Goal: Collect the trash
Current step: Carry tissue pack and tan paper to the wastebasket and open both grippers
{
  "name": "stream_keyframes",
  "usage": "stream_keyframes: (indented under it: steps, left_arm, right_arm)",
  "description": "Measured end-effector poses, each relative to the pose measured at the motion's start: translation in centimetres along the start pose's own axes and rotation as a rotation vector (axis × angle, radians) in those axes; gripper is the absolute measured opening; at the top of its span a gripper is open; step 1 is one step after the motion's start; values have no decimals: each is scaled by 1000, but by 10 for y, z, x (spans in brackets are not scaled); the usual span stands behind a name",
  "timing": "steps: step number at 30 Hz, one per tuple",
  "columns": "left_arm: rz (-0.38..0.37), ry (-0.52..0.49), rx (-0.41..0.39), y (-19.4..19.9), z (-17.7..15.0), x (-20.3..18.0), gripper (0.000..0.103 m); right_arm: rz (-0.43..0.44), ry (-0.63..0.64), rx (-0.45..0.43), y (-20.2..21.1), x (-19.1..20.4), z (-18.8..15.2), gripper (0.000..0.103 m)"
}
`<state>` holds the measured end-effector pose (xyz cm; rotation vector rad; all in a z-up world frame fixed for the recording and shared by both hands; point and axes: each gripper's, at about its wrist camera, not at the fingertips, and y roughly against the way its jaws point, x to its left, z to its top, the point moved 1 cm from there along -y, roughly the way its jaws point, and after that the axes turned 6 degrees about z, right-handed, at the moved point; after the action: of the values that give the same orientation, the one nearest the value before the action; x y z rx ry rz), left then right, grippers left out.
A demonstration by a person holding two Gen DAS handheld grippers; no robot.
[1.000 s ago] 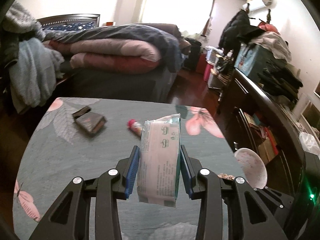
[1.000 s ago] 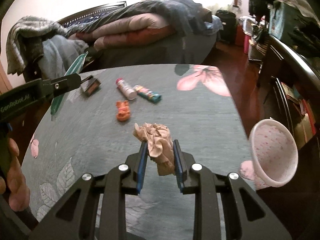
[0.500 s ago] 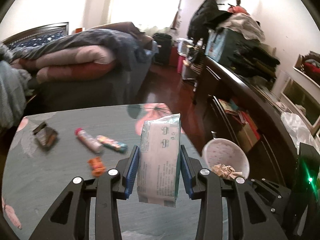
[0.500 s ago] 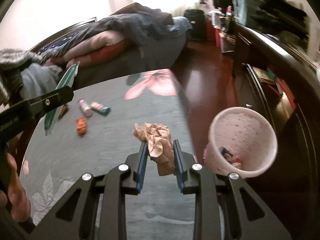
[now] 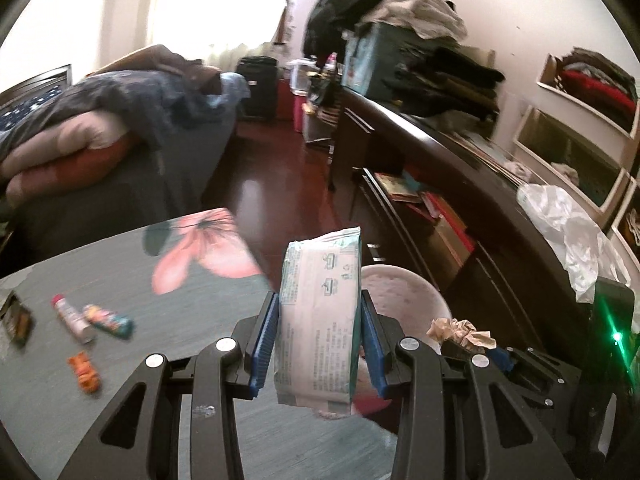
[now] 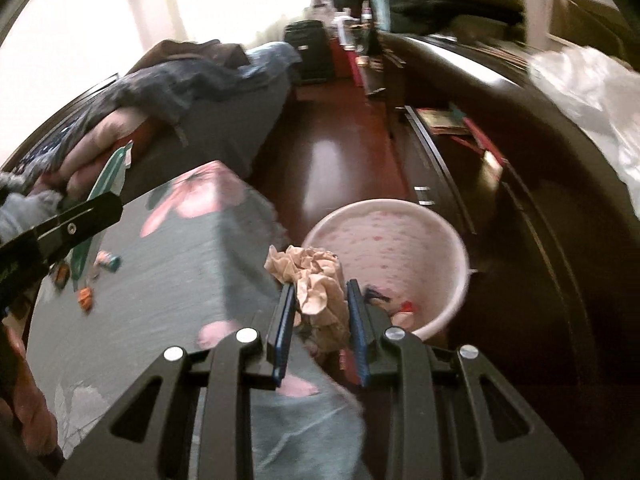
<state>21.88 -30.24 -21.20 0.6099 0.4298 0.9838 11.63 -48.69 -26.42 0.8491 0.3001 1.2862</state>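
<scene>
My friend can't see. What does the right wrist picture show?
The right gripper holds a crumpled tissue by the rim of a pink bin on the floor. Beside it is a flowery table with small wrappers.

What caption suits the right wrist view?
Right gripper holds crumpled tissue near the pink bin.

Left claw (image 5: 320,340): clamped on wipes pack (image 5: 320,320).
Bin (image 5: 404,292): behind pack, right of bench (image 5: 120,280).
Tissue (image 5: 460,330): near right.
</scene>
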Motion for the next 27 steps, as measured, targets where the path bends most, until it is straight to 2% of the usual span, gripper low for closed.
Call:
stream_keyframes:
  steps: [6, 15, 27]
  left_arm:
    - [-54, -56, 9, -20, 6, -32, 40]
    - [-116, -111, 44, -55, 11, -72, 40]
    - [-143, -123, 151, -124, 10, -93, 43]
  right_arm:
    - [-54, -59, -13, -3, -38, 4, 28]
    - [-95, -96, -23, -17, -64, 12, 28]
    - [-136, -113, -7, -56, -85, 22, 28]
